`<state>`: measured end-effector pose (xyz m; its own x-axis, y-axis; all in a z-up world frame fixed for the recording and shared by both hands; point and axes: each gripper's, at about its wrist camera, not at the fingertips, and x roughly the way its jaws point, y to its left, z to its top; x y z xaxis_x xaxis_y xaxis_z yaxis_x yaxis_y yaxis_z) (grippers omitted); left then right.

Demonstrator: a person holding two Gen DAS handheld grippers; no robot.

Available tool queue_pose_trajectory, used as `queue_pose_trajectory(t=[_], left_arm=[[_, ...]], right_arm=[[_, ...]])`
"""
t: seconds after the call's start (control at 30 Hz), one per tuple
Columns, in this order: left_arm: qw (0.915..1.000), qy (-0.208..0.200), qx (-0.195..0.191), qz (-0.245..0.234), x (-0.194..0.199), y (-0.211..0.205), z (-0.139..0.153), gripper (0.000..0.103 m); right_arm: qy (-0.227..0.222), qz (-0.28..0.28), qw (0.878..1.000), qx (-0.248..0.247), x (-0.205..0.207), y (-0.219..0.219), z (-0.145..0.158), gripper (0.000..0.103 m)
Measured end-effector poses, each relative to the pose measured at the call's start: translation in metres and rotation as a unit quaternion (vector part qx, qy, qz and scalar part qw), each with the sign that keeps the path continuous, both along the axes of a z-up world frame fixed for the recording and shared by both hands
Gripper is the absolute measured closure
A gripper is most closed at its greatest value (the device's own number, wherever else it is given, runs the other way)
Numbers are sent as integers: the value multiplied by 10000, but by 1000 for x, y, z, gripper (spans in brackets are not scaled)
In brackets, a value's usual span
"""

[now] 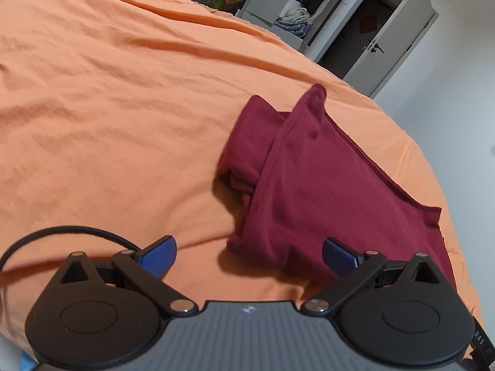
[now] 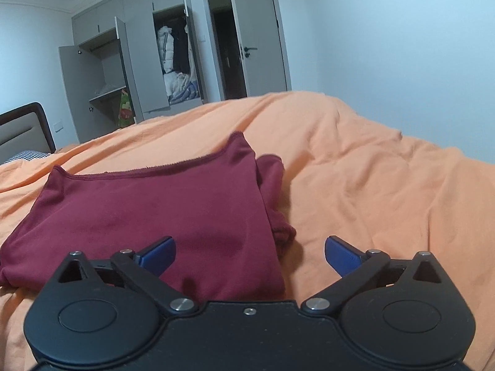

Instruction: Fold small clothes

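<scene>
1. Lying on the orange bedsheet [image 1: 123, 108] is a dark red garment [image 1: 324, 191], folded into a rough rectangle with a thicker folded part sticking out along one side.
2. From the left wrist view, the left gripper [image 1: 249, 255] hovers over the near corner of the garment with its blue fingertips [image 1: 161, 256] spread wide; nothing is between them, and one fingertip is above the red cloth while the other is above bare sheet.
3. From the right wrist view, the right gripper [image 2: 250, 255] is likewise released, its blue fingertips [image 2: 342, 255] far apart and empty; the garment [image 2: 148, 210] fills the space before the left-hand fingertip, and the right-hand one is over the orange bedsheet [image 2: 371, 170].
4. A stitched hem runs along the garment's far edge in the right wrist view.
5. A black cable [image 1: 62, 232] loops by the left gripper.
6. Beyond the bed stands a grey wardrobe [image 2: 130, 71] with open doors and clothes hanging inside, beside an open room door [image 2: 263, 40].
7. A padded headboard [image 2: 24, 130] shows at the left edge of the right wrist view.
</scene>
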<state>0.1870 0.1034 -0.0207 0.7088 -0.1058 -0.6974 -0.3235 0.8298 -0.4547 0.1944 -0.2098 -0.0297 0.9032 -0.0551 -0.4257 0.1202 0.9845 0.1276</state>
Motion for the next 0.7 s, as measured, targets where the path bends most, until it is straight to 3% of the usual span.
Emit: queue_pose_trajectory(t=[0.13,0.3,0.43,0.7], left_arm=[[10000,-20,-5,46,2,-9,-2,1],[9998,-76,-189,70,10,-15,-3,0],[9999,92,-44,133,18,-18,-4,1],[9994,314,84,125,26,-21,-4,1]], right_arm=[[-170,215,9993,-236,14,13,10,1],[-275,1002,9937,-431,55,41,20,1],[-374,1401,9879,-552,95,69,22,1],[-182,1610,9837,-780,173,111,19,1]])
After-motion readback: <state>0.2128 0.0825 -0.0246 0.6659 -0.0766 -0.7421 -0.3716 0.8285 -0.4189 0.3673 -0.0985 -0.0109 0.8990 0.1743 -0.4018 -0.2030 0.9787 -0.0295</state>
